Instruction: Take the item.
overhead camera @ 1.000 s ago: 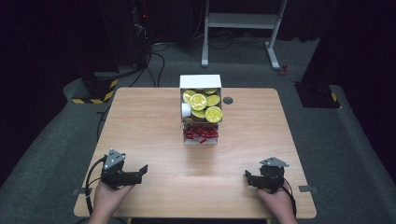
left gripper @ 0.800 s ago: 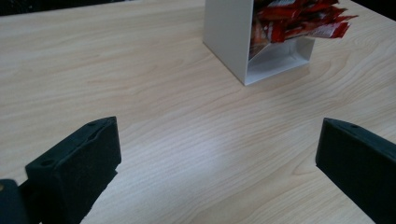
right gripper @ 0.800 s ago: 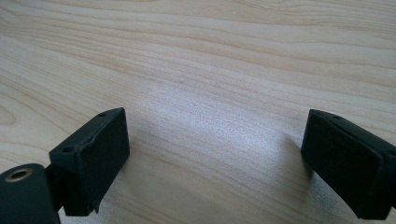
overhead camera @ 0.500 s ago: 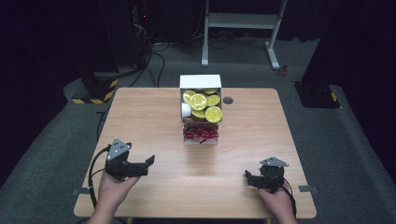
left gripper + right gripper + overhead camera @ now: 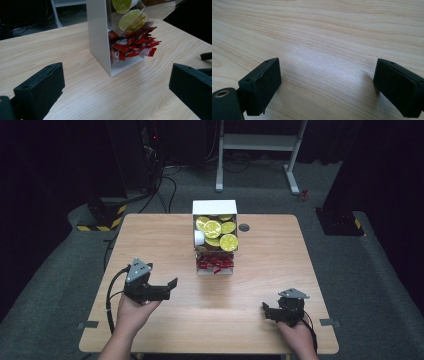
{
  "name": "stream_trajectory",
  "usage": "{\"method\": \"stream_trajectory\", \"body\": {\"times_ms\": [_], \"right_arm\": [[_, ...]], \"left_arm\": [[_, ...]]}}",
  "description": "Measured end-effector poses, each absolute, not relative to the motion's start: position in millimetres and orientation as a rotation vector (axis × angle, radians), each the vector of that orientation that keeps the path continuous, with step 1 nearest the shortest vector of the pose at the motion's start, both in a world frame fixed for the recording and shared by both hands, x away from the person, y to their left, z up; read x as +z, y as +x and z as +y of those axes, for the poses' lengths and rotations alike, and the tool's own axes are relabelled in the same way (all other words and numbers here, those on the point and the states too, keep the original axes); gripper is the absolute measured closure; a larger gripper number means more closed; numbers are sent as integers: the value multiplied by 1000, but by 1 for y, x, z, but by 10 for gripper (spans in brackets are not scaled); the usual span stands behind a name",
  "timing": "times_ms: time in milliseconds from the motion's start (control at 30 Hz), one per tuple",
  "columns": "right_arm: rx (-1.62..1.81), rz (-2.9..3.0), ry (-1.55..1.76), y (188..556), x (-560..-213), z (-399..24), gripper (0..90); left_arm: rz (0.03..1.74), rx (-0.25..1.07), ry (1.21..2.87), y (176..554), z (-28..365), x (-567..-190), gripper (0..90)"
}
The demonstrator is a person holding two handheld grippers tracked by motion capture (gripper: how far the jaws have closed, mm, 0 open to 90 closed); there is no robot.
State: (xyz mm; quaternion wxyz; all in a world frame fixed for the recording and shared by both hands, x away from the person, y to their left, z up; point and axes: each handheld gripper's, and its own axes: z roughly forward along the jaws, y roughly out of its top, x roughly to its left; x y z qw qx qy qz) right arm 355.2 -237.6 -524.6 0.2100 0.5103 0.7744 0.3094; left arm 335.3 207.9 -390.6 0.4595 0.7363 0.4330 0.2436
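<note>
Red sachets [image 5: 135, 47] fill the white dispenser's [image 5: 215, 207] open bottom tray, so we aim our released left tool [image 5: 170, 287] there; right tool [image 5: 266, 312] rests released on the surface [image 5: 150, 235].

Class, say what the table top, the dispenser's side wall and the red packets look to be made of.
Table top: pale wood or wood-look laminate, matte, grain lines showing.
Dispenser's side wall: smooth white plastic or coated sheet, probably.
Red packets: glossy foil or plastic film, crinkled.
</note>
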Motion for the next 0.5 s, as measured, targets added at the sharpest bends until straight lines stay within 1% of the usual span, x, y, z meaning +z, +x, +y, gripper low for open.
{"method": "stream_trajectory", "body": {"times_ms": [500], "right_arm": [[864, 2152, 1420, 355, -525, -237, 77]], "left_arm": [[1004, 604, 1805, 348, 184, -366, 6]]}}
